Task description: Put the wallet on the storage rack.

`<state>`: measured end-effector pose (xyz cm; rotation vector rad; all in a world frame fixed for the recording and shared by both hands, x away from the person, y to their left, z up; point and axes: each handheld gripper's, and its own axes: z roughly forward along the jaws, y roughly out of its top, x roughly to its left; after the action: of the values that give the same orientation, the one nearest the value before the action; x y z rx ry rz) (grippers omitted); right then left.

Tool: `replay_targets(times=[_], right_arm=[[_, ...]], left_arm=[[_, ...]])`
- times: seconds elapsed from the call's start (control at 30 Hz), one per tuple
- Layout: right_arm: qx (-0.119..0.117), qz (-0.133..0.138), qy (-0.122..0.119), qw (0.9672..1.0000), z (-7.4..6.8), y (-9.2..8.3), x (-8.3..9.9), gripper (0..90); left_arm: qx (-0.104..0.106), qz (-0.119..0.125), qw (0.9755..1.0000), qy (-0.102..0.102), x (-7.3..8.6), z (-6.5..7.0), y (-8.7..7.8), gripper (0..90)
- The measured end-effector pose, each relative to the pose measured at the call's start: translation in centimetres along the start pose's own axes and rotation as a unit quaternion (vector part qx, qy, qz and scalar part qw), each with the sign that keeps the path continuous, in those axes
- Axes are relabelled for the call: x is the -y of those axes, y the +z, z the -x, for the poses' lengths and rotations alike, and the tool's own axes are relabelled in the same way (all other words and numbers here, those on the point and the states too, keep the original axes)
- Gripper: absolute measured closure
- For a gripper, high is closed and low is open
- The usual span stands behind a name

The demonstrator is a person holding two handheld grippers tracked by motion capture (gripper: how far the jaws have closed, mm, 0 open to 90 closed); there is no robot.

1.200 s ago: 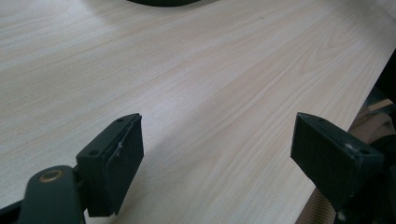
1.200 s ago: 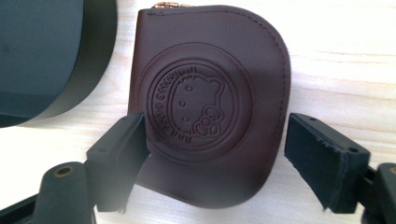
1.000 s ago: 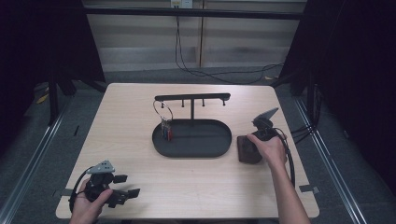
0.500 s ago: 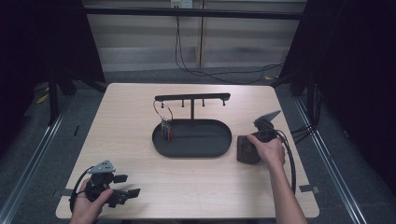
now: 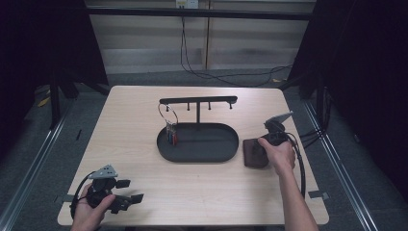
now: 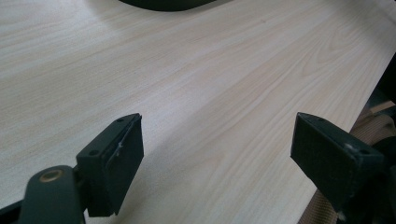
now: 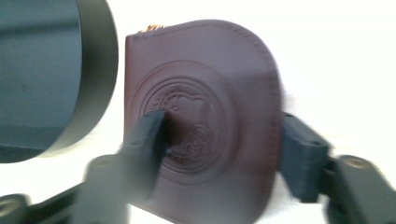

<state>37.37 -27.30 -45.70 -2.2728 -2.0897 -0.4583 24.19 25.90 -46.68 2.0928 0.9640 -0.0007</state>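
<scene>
Pouch (image 7: pixel 205 116) just beside tray rim (image 7: pixel 100 84)

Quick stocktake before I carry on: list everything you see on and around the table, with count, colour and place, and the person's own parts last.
table: one, light wood, centre of the high view.
tray: one, black, oval, mid-table.
hanger bar: one, black, on a post rising from the tray's far side.
key ring: one, metal ring with reddish and bluish pieces, hangs from the bar's left end over the tray.
pouch: one, dark brown leather with an embossed round stamp, right of the tray.
wall cable: one, black, behind the table.
left claw: black, open, near the table's front left corner.
right claw: black, open, straddling the pouch; blurred.
hands: two, left hand, right hand.
</scene>
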Motion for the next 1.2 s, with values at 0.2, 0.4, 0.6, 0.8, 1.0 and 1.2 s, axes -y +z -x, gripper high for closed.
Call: replay_targets(times=[0.2, 0.4, 0.6, 0.8, 1.0, 1.2], right_arm=[[-0.011, 0.011, 0.007, 0.9998, 0.7, -0.4, 0.2, 50.7], [-0.012, 0.024, 0.011, 0.9996, 0.8, -1.0, 0.2, 61.4], [-0.028, 0.035, 0.015, 0.9989, 1.2, -1.5, 0.2, 72.2], [-0.048, 0.035, 0.024, 0.9979, 1.7, -2.2, 0.1, 76.7], [-0.070, 0.054, 0.024, 0.9958, 2.2, -3.6, 0.0, 83.8], [-0.044, 0.053, 0.014, 0.9975, 1.7, -4.6, -0.3, 84.4]], left_arm=[[0.001, 0.001, 1.0000, 0.001, 0.0, 0.0, -0.1, 17.1], [0.006, 0.002, 1.0000, -0.004, 0.0, 0.0, -0.1, 17.1], [0.012, 0.008, 0.9999, -0.001, 0.0, 0.1, -0.2, 16.2], [0.012, 0.003, 0.9999, -0.002, 0.0, 0.0, -0.1, 16.2], [0.009, -0.005, 0.9999, 0.008, 0.0, 0.2, -0.1, 16.2], [0.011, -0.006, 0.9999, 0.003, 0.0, 0.1, 0.1, 16.2]])
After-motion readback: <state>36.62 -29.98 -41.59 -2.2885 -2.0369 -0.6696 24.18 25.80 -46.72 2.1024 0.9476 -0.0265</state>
